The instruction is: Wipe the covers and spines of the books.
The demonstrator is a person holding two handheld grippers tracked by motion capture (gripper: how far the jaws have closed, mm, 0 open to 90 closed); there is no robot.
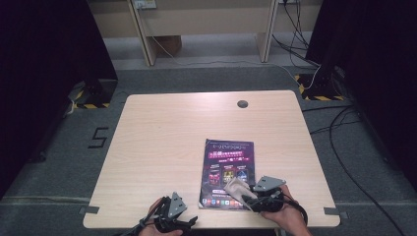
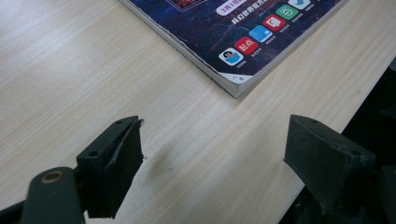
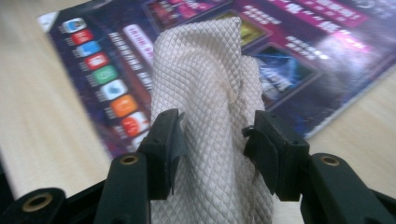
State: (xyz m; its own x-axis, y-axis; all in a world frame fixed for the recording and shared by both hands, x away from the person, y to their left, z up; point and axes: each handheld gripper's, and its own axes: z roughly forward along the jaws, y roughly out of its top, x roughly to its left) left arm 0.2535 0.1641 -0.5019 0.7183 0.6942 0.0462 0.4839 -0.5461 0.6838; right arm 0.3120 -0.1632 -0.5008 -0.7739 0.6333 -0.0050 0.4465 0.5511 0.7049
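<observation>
A dark purple magazine (image 1: 228, 172) lies flat on the wooden table (image 1: 167, 128), toward the front right. My right gripper (image 1: 246, 197) hovers over the magazine's near right corner, shut on a bunched white quilted cloth (image 1: 237, 188). In the right gripper view the cloth (image 3: 210, 84) stands up between the jaws of that gripper (image 3: 212, 135), both pads against it, with the magazine (image 3: 299, 56) behind. My left gripper (image 1: 189, 222) rests near the table's front edge, left of the magazine. In the left gripper view that gripper (image 2: 215, 144) is open and holds nothing, and the magazine's corner (image 2: 243, 32) lies just ahead.
A round cable hole (image 1: 242, 103) sits near the table's far edge. Black cables (image 1: 344, 147) run over the grey floor on the right. A "5" mark (image 1: 98, 137) is on the floor to the left. Desk legs (image 1: 147, 44) stand beyond the table.
</observation>
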